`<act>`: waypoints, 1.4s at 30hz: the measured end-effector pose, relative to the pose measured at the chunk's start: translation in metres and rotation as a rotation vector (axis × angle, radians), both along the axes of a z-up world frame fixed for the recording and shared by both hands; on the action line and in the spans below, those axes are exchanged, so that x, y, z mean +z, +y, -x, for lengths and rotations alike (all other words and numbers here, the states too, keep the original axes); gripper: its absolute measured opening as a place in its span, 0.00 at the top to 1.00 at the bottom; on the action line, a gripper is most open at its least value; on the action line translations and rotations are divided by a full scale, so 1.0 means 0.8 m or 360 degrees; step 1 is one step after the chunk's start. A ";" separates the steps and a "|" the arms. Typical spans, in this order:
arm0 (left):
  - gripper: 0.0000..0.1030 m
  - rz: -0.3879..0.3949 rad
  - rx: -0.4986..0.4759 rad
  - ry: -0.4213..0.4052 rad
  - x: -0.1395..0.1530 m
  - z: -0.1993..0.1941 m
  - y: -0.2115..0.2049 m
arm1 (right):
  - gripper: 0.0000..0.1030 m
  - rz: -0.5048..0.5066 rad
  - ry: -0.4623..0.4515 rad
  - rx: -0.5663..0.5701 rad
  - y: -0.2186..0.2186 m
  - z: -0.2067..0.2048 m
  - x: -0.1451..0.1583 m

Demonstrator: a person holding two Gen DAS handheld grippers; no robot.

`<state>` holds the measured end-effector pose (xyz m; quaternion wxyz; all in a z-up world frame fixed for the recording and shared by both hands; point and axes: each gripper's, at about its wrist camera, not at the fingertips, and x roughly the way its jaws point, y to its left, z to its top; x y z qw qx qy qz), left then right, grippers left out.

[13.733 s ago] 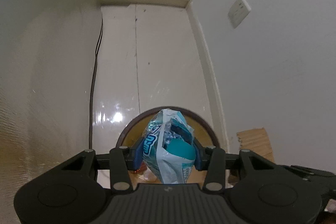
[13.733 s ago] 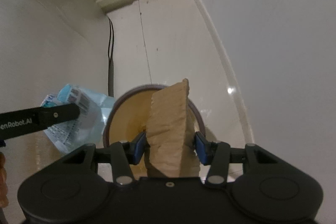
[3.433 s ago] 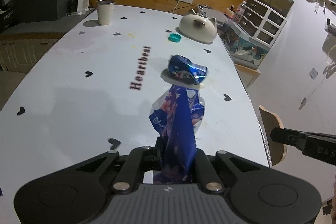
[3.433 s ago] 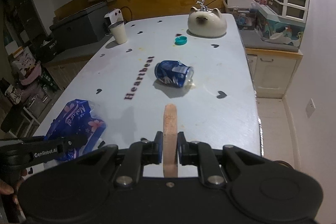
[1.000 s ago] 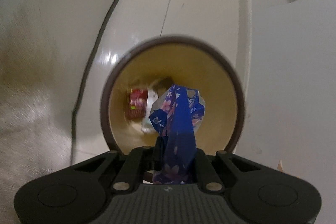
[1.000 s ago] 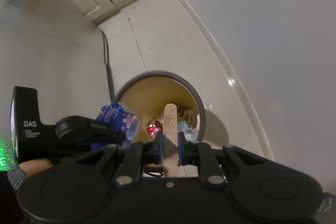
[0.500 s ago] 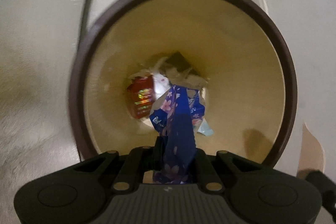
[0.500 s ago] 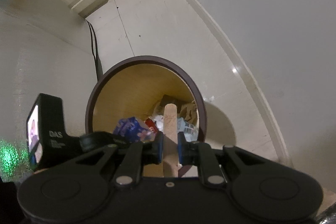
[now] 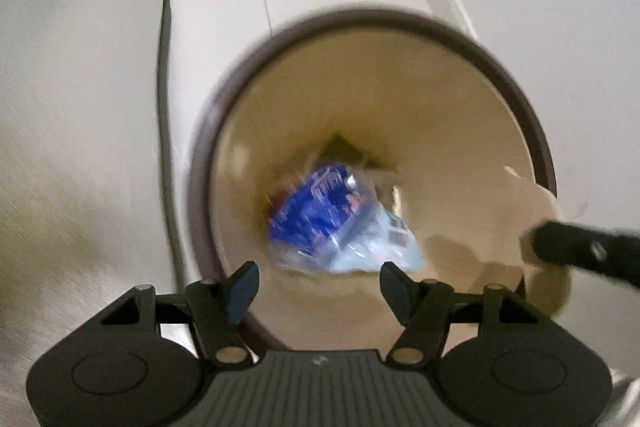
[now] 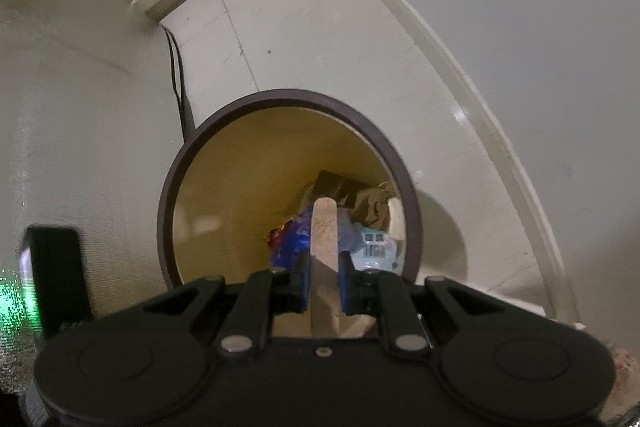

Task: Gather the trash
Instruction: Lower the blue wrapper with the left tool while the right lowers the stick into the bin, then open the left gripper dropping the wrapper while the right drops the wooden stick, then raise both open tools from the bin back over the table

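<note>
Left gripper point(image 9: 318, 287) over bin point(image 9: 208, 163), jaws just opened, empty, wrapper point(image 9: 320, 215) inside; right gripper point(image 10: 323, 281) clamped on scrap point(image 10: 325, 239) near rim: risks catching there, spilling outside.

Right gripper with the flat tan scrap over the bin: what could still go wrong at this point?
1. The tan scrap is clamped in the right gripper near the bin's rim; released there, it might catch the rim and land on the floor.
2. The left gripper, whose jaws have just been opening and now stand empty, sits close beside it over the bin, so the two could knock together.
</note>
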<state>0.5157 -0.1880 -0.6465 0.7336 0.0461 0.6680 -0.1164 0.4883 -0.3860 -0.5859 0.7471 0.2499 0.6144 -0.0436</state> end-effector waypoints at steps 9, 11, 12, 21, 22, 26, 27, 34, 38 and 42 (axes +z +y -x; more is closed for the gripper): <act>0.34 0.0013 0.0094 -0.0136 0.039 0.009 0.031 | 0.84 -0.0100 -0.0055 0.0100 0.019 -0.033 -0.014; 0.34 -0.0021 0.0124 -0.0112 0.035 0.008 0.037 | 0.67 -0.0138 -0.0047 0.0133 0.025 -0.041 -0.020; 0.34 -0.0035 0.0129 -0.0103 0.034 0.008 0.039 | 0.57 -0.0113 -0.0042 0.0142 0.028 -0.043 -0.021; 0.30 -0.0064 0.0121 -0.0076 0.025 0.005 0.041 | 0.57 0.0011 0.0036 0.0145 0.022 -0.014 -0.030; 0.30 -0.0064 0.0116 -0.0079 0.026 0.004 0.040 | 0.57 0.0021 0.0038 0.0143 0.021 -0.011 -0.029; 0.28 -0.0061 0.0096 -0.0079 0.038 0.001 0.040 | 0.57 0.0029 0.0024 0.0158 0.022 -0.002 -0.025; 0.26 -0.0058 0.0093 -0.0082 0.040 0.003 0.039 | 0.55 0.0045 0.0014 0.0172 0.023 -0.001 -0.022; 0.14 -0.0061 0.0089 -0.0116 0.063 0.004 0.040 | 0.40 0.0139 -0.0057 0.0298 0.031 0.001 0.003; 0.02 -0.0066 0.0097 -0.0133 0.072 0.011 0.043 | 0.31 0.0150 -0.0082 0.0332 0.030 0.003 0.016; 0.00 -0.0071 0.0109 -0.0142 0.083 0.017 0.049 | 0.20 0.0174 -0.0100 0.0355 0.029 0.003 0.027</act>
